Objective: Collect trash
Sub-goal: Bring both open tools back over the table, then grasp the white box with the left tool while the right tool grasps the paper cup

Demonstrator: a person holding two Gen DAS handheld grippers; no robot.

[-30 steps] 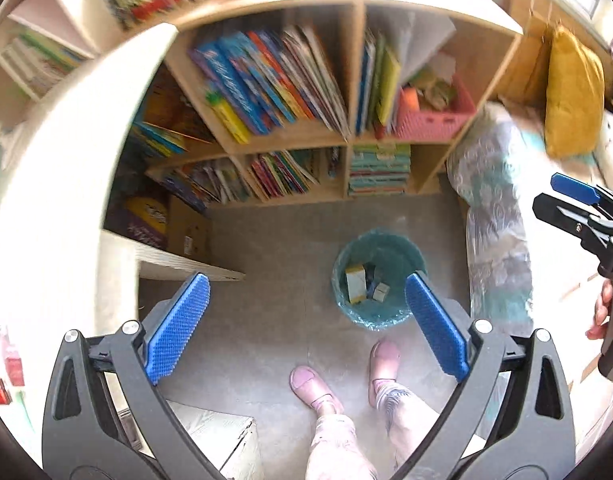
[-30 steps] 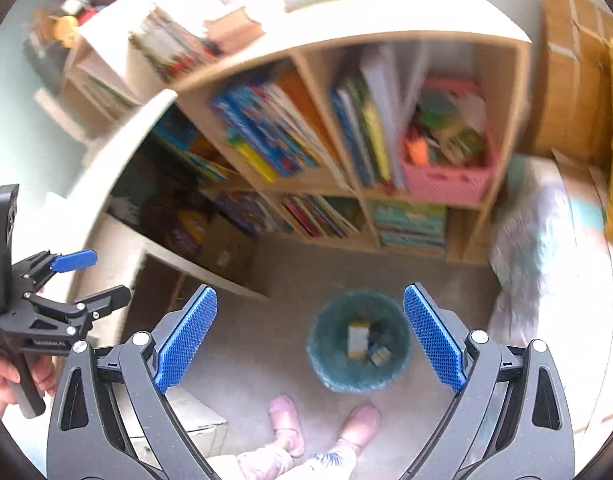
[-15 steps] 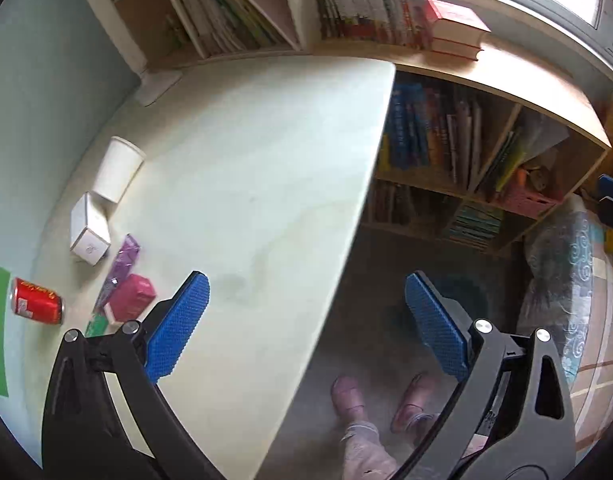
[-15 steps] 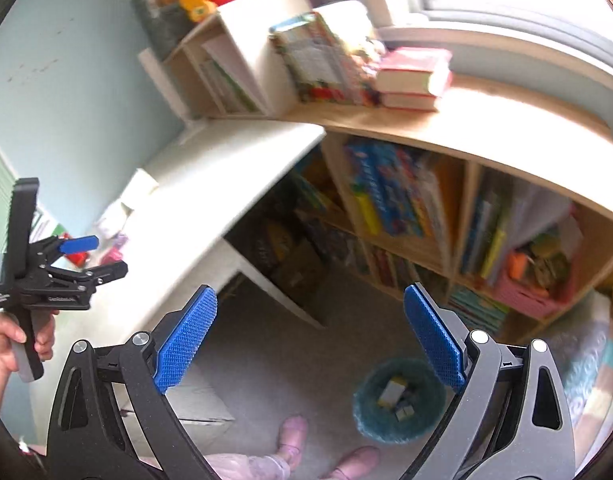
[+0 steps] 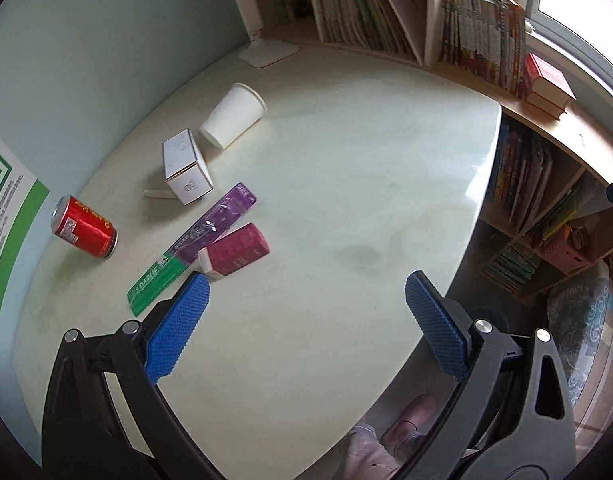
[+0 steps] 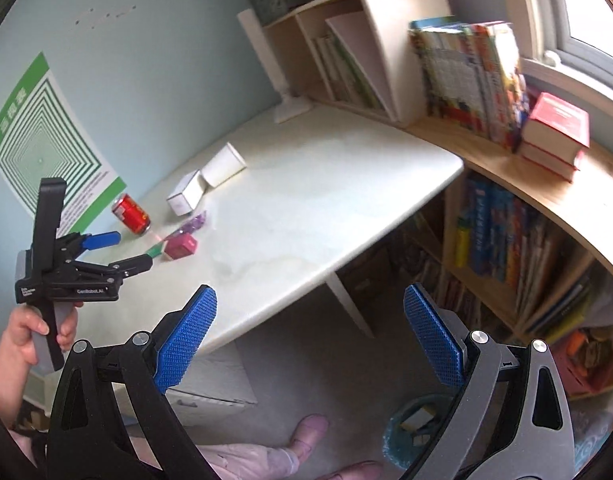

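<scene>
Desk trash, both my grippers empty.
My left gripper [image 5: 304, 318] gapes wide, maroon carton [image 5: 234, 252] just beyond its left finger; my right gripper [image 6: 308, 326] likewise wide.

Bin [image 6: 416, 428] half hidden behind right gripper's fingers [image 6: 434, 344]; contents too blurry to ID. Toothpaste box [image 5: 158, 276] partly under pink carton [image 5: 234, 252]. Poster [image 5: 2, 216] cut off by pic edge.

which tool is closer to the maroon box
Left. The left tool hangs just short of the maroon box, one pad almost at it. The right tool is off the desk edge, farther back.
</scene>
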